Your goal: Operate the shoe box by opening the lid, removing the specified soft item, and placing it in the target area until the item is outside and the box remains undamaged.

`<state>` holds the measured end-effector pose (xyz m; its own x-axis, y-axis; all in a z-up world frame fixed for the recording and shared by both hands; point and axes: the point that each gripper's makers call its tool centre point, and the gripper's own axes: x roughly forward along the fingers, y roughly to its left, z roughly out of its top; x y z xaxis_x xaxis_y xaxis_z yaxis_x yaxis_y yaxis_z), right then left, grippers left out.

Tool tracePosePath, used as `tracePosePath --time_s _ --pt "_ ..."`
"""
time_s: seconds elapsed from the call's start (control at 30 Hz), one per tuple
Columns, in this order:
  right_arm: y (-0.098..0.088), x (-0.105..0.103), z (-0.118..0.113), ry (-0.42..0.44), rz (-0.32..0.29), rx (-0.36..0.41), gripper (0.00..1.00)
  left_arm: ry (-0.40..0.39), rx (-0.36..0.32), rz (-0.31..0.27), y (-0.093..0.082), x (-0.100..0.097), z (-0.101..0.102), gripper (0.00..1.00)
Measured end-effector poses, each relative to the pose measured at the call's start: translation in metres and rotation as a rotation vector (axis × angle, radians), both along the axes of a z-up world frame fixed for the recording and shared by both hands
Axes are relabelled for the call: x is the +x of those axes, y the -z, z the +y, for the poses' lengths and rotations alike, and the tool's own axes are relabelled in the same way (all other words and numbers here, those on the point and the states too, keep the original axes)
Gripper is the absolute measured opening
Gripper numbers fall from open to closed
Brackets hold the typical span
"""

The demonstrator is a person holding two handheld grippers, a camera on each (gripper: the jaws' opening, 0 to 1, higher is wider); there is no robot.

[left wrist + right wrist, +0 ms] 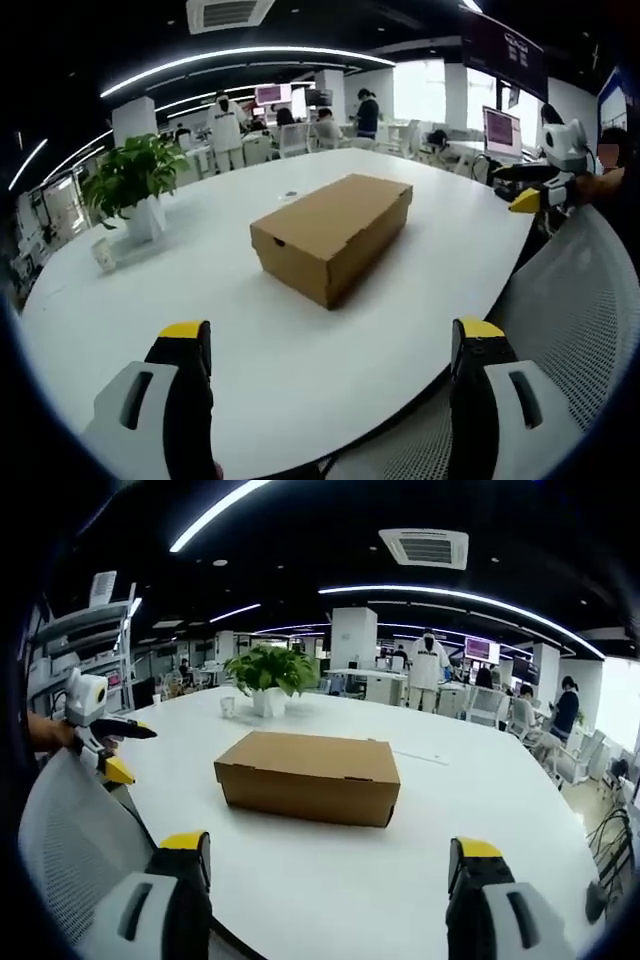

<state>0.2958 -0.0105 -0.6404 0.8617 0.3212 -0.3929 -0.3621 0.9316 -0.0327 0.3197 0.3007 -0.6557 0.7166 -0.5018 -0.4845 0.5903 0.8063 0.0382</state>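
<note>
Closest in, both grippers hang above the near edge of the white table point(300, 400), each with its yellow-tipped jaws spread wide and nothing between them: the left gripper point(330, 345) in its own view, the right gripper point(330, 855) in its own. Beside each one sits the grey mesh back of an office chair point(590, 310), pushed up to the table edge. Out toward the middle of the tabletop lies the cardboard shoe box point(335, 235), lid still shut, flat on its base and well apart from either gripper. From the left gripper it lies ahead and runs away on a diagonal, one short end and a corner turned toward the jaws; from the right gripper the shoe box point(310, 775) lies nearly broadside, its long front face square across the view, with two small tab slots showing along the lid's lower edge. I'd judge the right gripper better placed to get under that long lid edge, while the left could steady the near end; neither looks clearly nearer. Nothing of the soft item can be seen while the lid is down. Farther along the table stands a potted plant point(268, 675) in a white pot with a small cup point(228, 707) beside it, and beyond that people work at office desks.
</note>
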Motion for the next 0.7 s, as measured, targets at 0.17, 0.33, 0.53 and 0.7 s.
tracePosePath --time_s 0.17,0.33,0.53,0.7 --pt "-0.003 0.009 -0.002 -0.035 -0.001 -0.027 0.99 -0.028 -0.03 0.024 -0.008 0.012 0.003 0.99" --pt "-0.003 0.016 -0.004 -0.053 0.006 -0.032 0.99 -0.031 -0.013 0.025 -0.012 0.025 0.0 0.99" --pt "0.0 0.026 -0.003 -0.079 0.008 -0.042 0.99 -0.042 -0.01 0.037 -0.006 0.037 -0.006 0.99" --pt "0.004 0.039 -0.004 -0.11 0.008 -0.048 0.99 -0.048 -0.01 0.044 0.0 0.047 -0.015 0.99"
